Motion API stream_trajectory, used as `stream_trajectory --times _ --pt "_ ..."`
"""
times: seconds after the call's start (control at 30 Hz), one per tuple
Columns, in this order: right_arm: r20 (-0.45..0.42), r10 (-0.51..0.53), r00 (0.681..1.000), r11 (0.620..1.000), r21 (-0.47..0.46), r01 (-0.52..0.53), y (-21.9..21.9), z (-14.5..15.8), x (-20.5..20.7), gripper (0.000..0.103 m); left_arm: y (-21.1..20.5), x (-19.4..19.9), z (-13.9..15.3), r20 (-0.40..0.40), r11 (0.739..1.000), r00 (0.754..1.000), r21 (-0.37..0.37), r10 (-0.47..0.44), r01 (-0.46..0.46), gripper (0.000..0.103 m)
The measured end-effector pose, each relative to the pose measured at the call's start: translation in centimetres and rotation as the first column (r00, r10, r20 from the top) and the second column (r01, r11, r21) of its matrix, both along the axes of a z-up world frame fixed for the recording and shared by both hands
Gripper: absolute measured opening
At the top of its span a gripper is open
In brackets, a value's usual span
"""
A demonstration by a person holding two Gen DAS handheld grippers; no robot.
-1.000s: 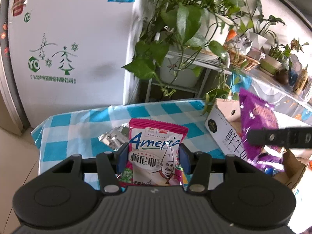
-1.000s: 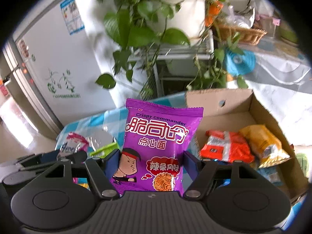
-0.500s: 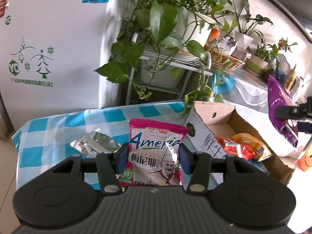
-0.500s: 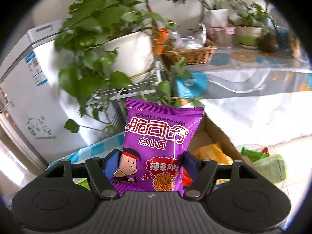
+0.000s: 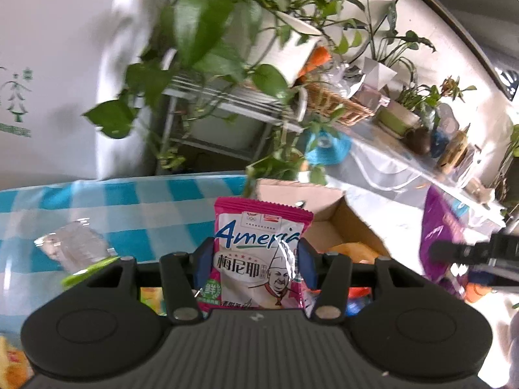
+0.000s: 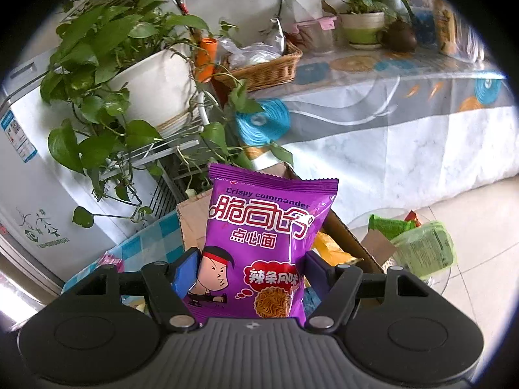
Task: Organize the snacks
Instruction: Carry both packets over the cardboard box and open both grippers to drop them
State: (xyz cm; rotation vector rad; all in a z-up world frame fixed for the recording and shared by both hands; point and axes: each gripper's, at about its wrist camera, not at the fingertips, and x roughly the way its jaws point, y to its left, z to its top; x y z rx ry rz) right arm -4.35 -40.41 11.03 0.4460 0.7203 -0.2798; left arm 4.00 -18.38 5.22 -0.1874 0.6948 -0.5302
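Both packets carried toward the cardboard box [image 5: 343,220]

The left gripper [image 5: 254,261] clamps the pink packet [image 5: 259,256] upright; the right gripper [image 6: 251,274] pinches the purple packet [image 6: 262,246] likewise, both near the box, probably ready for dropping in.

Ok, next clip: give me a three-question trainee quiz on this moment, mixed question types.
1. True or false: the left tongs are clamped on a pink snack packet.
2. What do the right tongs hold? A) a silver foil packet B) a purple noodle snack bag C) nothing
3. Short answer: what open container sits just beyond both held snacks, on the blue checked tablecloth?

Key
1. True.
2. B.
3. A cardboard box with an orange-yellow packet already inside.
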Motion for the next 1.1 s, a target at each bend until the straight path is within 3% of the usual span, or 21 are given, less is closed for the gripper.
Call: stream_trajectory --times 0.47,0.57,0.6,0.63,0.67,0.9,1.1 --pt "-0.055 -0.068 0.996 0.995 0.072 0.072 -1.3 -1.9 0.1 0.075 -7.7 3.2 -1.2 -0.091 0.992 0.994 -0.118 -0.061 0.050 0.052" --pt "-0.058 -0.080 0.995 0.994 0.075 0.084 -1.5 -2.0 0.1 0.080 -8.7 3.8 -1.7 -0.118 0.991 0.989 -0.119 -0.083 0.069 0.065" --pt "-0.056 -0.082 0.995 0.993 0.079 0.087 -1.6 -2.0 0.0 0.081 -8.9 3.8 -1.8 -0.123 0.990 0.988 -0.119 -0.089 0.075 0.076" --pt "-0.056 -0.083 0.995 0.993 0.079 0.087 -1.6 -2.0 0.0 0.081 -9.0 3.6 -1.8 -0.120 0.991 0.989 -0.115 -0.089 0.075 0.085" --pt "-0.057 -0.082 0.995 0.993 0.074 0.086 -1.7 -2.0 0.0 0.082 -8.9 3.4 -1.7 -0.109 0.991 0.990 -0.109 -0.087 0.075 0.086" --pt "-0.082 -0.075 0.994 0.995 0.066 0.080 -1.7 -2.2 0.0 0.083 -7.2 1.5 -2.5 -0.064 0.998 0.996 -0.014 -0.058 0.057 0.086" --pt "-0.083 -0.078 0.993 0.994 0.067 0.084 -1.7 -2.2 0.0 0.085 -5.3 -0.4 -4.5 -0.072 0.995 0.997 0.097 -0.033 0.040 0.086"
